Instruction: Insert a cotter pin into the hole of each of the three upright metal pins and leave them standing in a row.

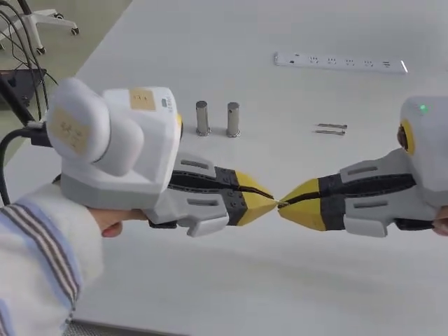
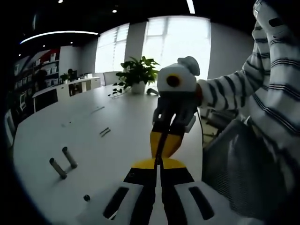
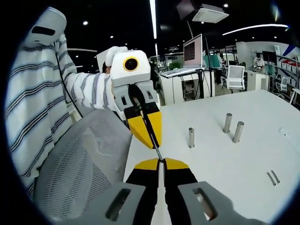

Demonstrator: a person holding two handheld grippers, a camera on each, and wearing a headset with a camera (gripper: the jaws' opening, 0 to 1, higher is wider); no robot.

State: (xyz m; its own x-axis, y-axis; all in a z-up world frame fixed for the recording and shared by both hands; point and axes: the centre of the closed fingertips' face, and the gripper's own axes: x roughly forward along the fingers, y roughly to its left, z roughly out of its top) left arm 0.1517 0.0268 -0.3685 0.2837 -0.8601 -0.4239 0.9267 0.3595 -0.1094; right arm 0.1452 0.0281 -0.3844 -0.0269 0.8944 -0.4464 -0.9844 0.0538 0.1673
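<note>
My left gripper and right gripper meet tip to tip above the white table. Both are shut on a thin cotter pin that bridges their yellow tips. Two upright metal pins stand side by side behind the left gripper. In the right gripper view a third upright pin stands apart, nearer the table edge. Two loose cotter pins lie flat to the right of the upright ones.
A white power strip lies at the far right of the table. A grey mesh chair back stands by the near table edge. An office chair base and cables sit on the floor at far left.
</note>
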